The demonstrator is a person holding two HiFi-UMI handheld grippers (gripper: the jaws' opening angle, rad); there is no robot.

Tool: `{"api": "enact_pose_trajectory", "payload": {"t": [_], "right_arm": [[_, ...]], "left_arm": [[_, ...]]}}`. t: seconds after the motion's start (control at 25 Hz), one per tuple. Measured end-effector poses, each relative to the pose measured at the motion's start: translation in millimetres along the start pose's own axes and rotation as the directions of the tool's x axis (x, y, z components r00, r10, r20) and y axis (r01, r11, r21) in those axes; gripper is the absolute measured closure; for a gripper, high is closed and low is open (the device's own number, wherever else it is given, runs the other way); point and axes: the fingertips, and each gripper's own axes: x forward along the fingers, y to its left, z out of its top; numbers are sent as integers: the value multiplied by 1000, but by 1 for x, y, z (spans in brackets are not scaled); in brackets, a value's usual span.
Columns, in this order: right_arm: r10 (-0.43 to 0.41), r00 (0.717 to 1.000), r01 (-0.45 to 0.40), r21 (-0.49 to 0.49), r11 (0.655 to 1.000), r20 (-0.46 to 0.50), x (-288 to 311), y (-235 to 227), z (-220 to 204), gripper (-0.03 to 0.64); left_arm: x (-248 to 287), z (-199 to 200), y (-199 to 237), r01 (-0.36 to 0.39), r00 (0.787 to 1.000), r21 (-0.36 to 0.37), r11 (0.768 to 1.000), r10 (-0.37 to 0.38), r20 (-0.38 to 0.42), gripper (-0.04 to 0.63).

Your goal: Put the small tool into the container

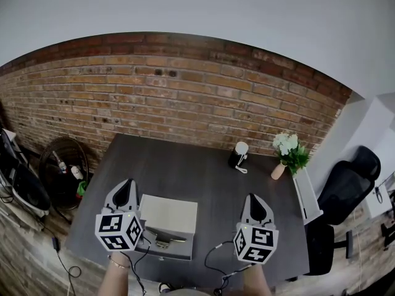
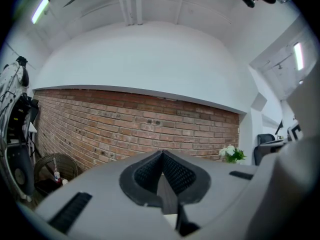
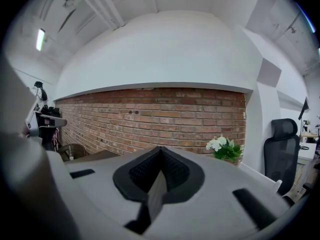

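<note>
Head view: left gripper (image 1: pixel 127 185) and right gripper (image 1: pixel 253 199) are up, lower frame, over the table (image 1: pixel 203 171).
Small tool (image 1: pixel 164 238): lying on the container (image 1: pixel 170 213), lower centre, between both grippers.
Left gripper view: jaws together, brick wall (image 2: pixel 135 124) ahead.
Right gripper view: jaws together too.

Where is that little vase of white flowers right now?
In the head view, the vase of white flowers stands at the table's far right corner, right of the black cup.
</note>
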Motion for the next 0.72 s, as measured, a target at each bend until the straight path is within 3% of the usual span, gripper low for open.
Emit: {"api": "enact_pose_trajectory", "payload": {"t": [0.72], "right_arm": [[14, 1000, -14, 10, 1000, -5, -1, 1, -2, 615]], "left_arm": [[9, -5, -7, 20, 1000, 3, 1000, -20, -16, 597]]}}
